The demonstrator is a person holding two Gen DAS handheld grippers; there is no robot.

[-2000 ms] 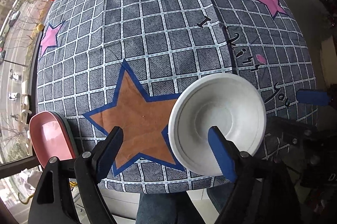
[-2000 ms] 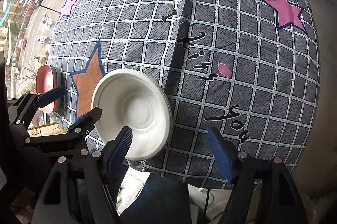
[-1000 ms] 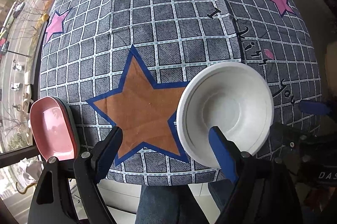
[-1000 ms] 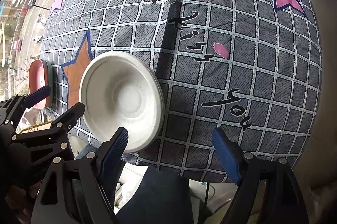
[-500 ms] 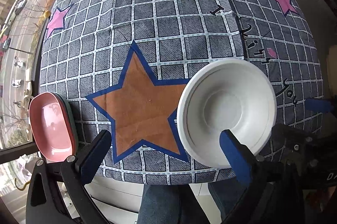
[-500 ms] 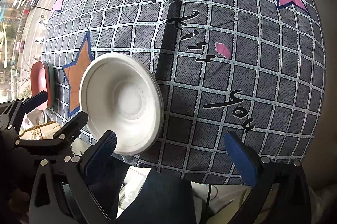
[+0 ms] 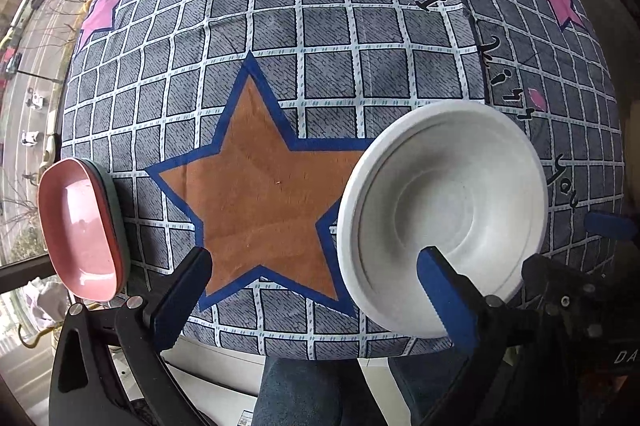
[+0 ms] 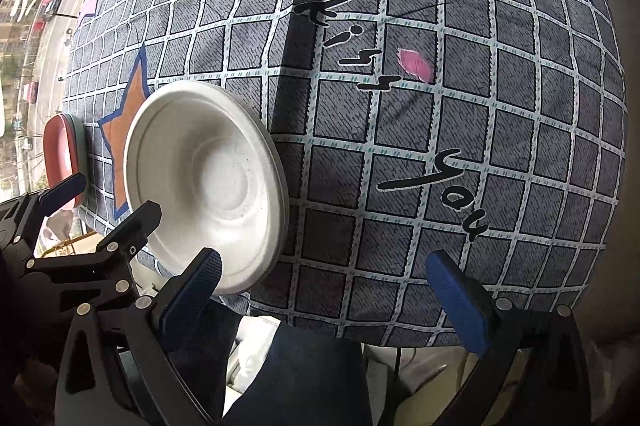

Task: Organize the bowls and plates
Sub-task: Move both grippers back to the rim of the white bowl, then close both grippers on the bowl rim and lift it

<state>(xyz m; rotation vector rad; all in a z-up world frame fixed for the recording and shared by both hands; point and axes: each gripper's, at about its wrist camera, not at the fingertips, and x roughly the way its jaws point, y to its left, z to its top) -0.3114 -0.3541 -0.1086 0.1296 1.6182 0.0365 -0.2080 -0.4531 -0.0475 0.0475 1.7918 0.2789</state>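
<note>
Centrally, white bowl (image 7: 444,214) sits upright near the table's front edge, round, broad flat rim, stepped inner rings, beside the orange star (image 7: 260,186). Pink dish (image 7: 78,226) stacked on a grey-green one at the left edge. Left gripper (image 7: 312,286) spread wide, holding nothing, its right finger over the bowl's rim; contact unclear. Right gripper (image 8: 320,290) also wide and unloaded. Surface: grey checked tablecloth (image 8: 480,106), stars, black lettering. Window with street view on the left. Far-edge items cropped, unreadable. Person's jeans (image 7: 320,390) below.
</note>
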